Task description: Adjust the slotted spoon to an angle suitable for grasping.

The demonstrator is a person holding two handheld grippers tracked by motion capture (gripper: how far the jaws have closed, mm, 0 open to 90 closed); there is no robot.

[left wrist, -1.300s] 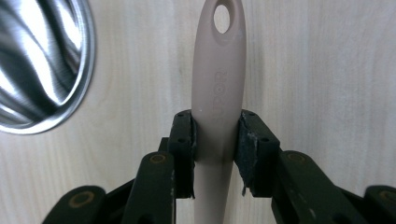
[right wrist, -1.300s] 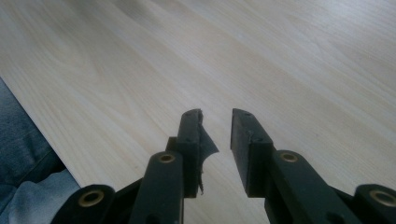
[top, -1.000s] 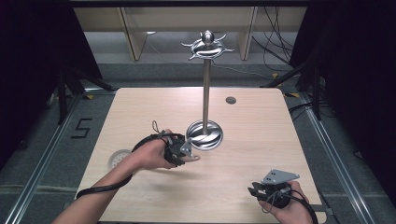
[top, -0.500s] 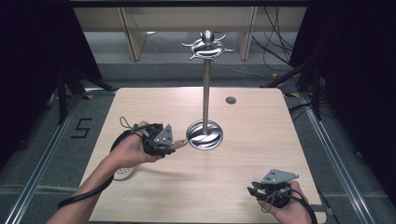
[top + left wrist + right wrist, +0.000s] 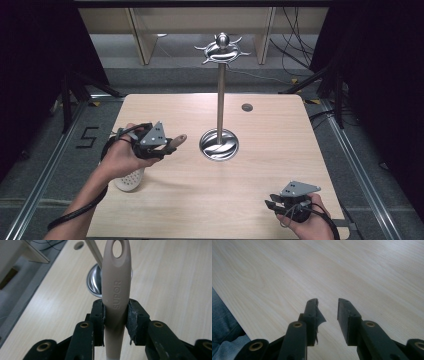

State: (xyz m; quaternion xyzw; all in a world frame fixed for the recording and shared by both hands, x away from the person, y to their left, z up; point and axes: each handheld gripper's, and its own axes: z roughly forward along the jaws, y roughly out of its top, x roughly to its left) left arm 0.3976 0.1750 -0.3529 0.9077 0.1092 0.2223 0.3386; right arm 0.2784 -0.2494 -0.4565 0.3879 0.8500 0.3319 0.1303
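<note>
Even overhead light brightens the table (image 5: 280, 130), surroundings stay dark, and both gripper views blur slightly.

The right gripper (image 5: 329, 312) hangs over the bare wooden desk (image 5: 287, 277). Its jaws stand apart, having just been opening, with nothing between them. Torn padding shows on the left jaw.

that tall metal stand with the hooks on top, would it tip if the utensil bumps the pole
Probably not from a light bump. The stand rests on a broad round base, likely weighted. Still, the pole is tall and thin with the hook crown high up, so a push near the top could rock it. The polished base might also slide on the smooth table rather than tip.
</note>
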